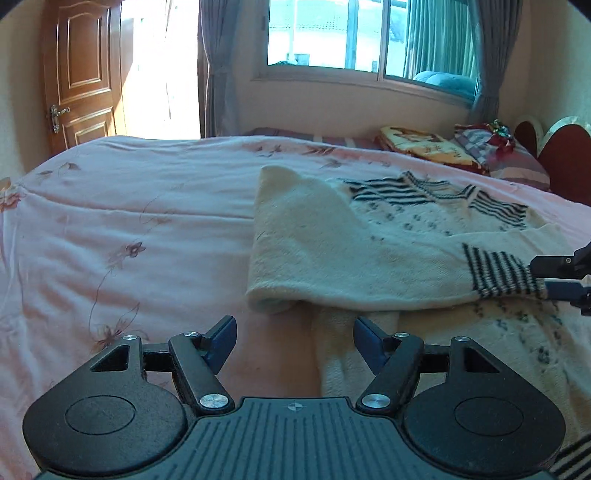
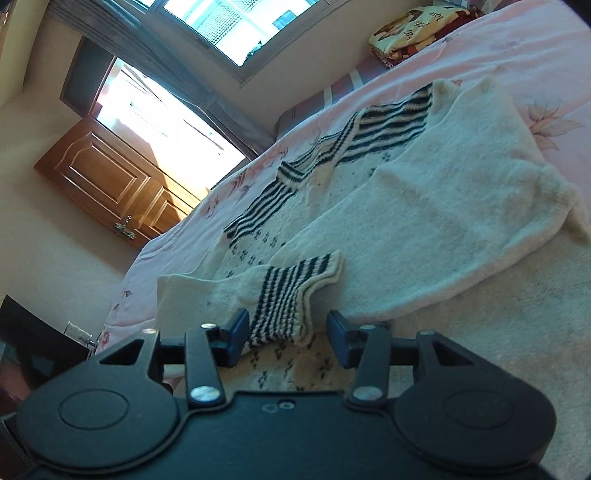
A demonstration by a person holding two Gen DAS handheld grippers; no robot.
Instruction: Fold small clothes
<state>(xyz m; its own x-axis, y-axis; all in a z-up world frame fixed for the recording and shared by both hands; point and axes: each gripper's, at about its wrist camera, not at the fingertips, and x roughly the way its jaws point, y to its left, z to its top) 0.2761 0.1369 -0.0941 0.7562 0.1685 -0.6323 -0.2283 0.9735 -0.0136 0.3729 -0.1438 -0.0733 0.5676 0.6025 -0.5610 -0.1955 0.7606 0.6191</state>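
A small white knitted sweater [image 1: 369, 236] with dark striped collar and cuffs lies on the pink bed; it also shows in the right wrist view [image 2: 424, 206]. One sleeve is folded across the body, its striped cuff [image 1: 498, 275] at the right. My left gripper [image 1: 294, 341] is open and empty, just short of the sweater's folded left edge. My right gripper [image 2: 286, 338] is open, its jaws either side of the striped cuff [image 2: 291, 299]. The right gripper also shows at the right edge of the left wrist view [image 1: 554, 275], at the cuff.
The pink flowered bedspread [image 1: 129, 221] spreads out to the left. Folded blankets and pillows [image 1: 424, 147] lie by the headboard [image 1: 561, 147]. A wooden door [image 1: 81, 74] and a window [image 1: 351, 33] stand behind the bed. A dark bedside stand [image 2: 33, 343] sits low left.
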